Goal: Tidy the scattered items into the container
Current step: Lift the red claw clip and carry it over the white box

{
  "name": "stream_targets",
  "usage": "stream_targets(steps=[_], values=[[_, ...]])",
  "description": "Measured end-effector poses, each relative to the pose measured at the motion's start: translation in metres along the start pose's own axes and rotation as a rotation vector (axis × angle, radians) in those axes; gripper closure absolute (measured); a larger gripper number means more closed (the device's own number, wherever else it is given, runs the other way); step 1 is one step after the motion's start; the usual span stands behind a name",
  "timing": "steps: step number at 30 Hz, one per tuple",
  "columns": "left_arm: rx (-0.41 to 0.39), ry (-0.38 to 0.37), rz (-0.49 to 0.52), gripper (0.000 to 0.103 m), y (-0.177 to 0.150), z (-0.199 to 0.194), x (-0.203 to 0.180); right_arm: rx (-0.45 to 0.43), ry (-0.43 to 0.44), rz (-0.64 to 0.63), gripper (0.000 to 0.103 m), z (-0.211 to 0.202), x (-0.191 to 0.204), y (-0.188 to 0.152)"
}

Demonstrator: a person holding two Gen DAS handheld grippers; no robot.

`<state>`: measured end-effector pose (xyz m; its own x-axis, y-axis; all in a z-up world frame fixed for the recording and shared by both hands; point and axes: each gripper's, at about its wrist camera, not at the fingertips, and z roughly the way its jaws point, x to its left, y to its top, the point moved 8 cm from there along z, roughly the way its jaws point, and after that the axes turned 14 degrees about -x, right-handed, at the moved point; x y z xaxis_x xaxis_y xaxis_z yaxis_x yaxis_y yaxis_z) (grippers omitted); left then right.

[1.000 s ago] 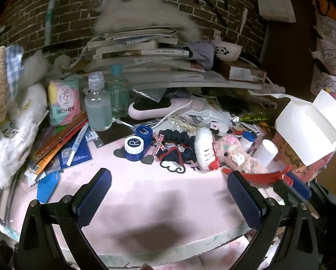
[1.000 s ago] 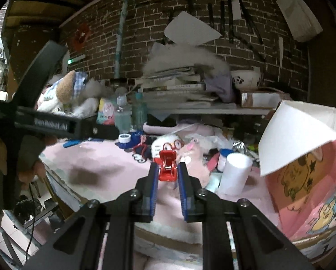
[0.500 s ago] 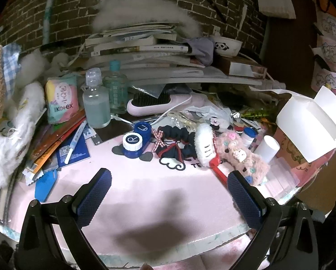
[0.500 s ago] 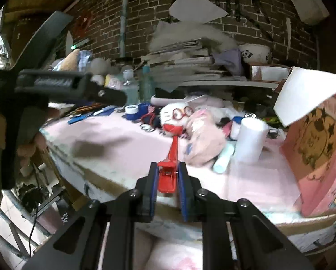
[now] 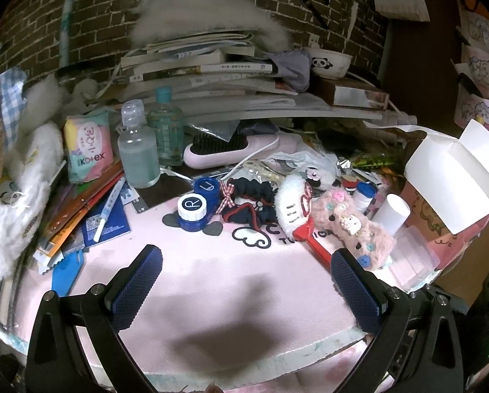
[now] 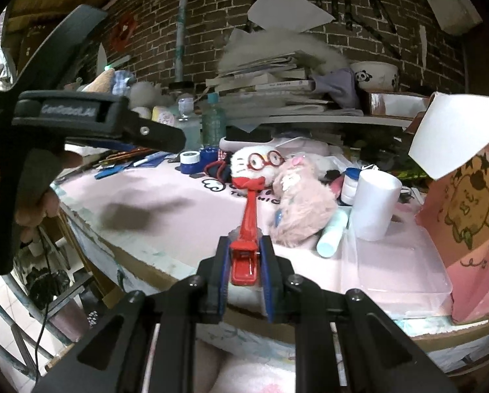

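Your right gripper [image 6: 244, 263] is clamped on the long red plastic hair clip [image 6: 247, 226], its far end lying on the pink table mat [image 6: 152, 203] beside the clear plastic container [image 6: 398, 262]. Your left gripper [image 5: 244, 290] hangs wide apart, empty.

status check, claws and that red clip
Right claw shut on red clip, plush cat head on table. Left claw open, empty. Clear tray empty; pink plush, white cylinder beside it.
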<state>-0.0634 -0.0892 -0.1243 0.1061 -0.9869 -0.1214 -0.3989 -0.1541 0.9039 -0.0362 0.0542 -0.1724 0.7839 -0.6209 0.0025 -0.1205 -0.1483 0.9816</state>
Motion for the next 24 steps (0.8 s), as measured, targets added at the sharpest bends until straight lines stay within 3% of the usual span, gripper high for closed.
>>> stream_targets(steps=[20,24], values=[[0.018,-0.004,0.016,0.0,-0.004,0.005,-0.005,-0.017,0.037,-0.014,0.088,0.01,0.001,0.003],[0.022,-0.011,0.011,0.0,-0.006,0.006,-0.006,-0.059,0.015,-0.051,0.09,0.0,0.001,0.015]])
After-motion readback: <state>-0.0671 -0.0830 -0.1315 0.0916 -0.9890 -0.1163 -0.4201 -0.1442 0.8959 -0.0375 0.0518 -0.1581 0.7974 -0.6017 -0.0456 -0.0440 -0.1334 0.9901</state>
